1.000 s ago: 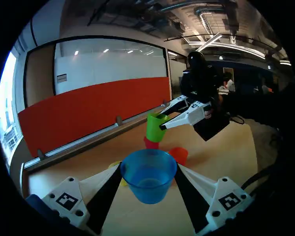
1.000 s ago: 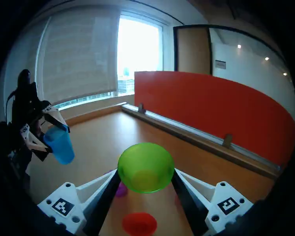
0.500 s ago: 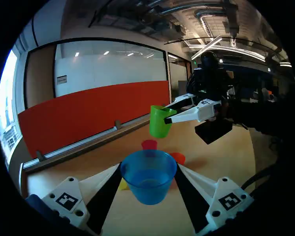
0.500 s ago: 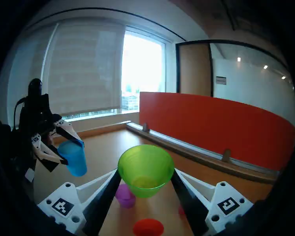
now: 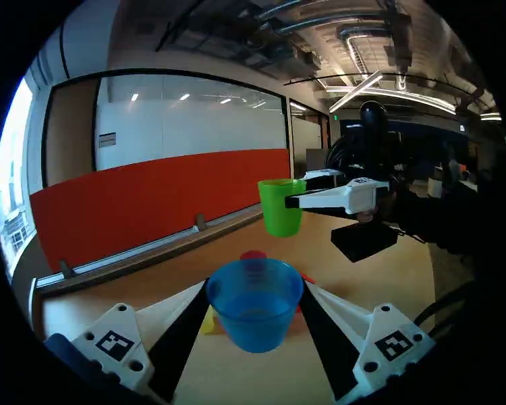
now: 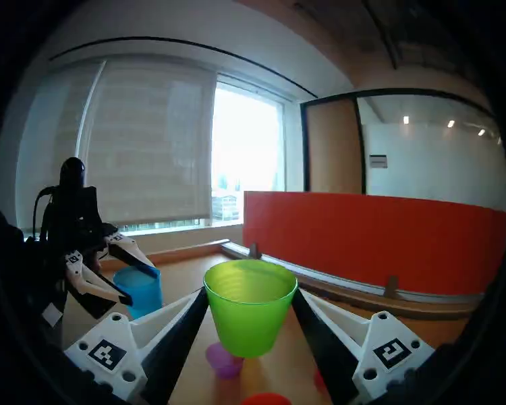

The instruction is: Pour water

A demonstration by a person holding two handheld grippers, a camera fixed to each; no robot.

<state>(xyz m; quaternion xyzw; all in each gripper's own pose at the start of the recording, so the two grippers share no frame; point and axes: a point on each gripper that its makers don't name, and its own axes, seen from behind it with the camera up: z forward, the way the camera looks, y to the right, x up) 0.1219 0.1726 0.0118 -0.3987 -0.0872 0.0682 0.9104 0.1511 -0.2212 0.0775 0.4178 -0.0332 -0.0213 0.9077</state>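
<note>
- Left claw (image 5: pixel 254 300) is clenched on a translucent blue plastic cup (image 5: pixel 254 324), tapered and upright.
- Right claw (image 6: pixel 249 307) grips a translucent green cup (image 6: pixel 248 320), tapered, upright, rim level.
- Beyond, a small purple cup (image 6: pixel 224 359) stands on the smooth wooden counter (image 5: pixel 388 270).

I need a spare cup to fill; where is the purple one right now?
In the right gripper view, the purple cup stands on the wooden table, low and left of centre, just under the held green cup.
</note>
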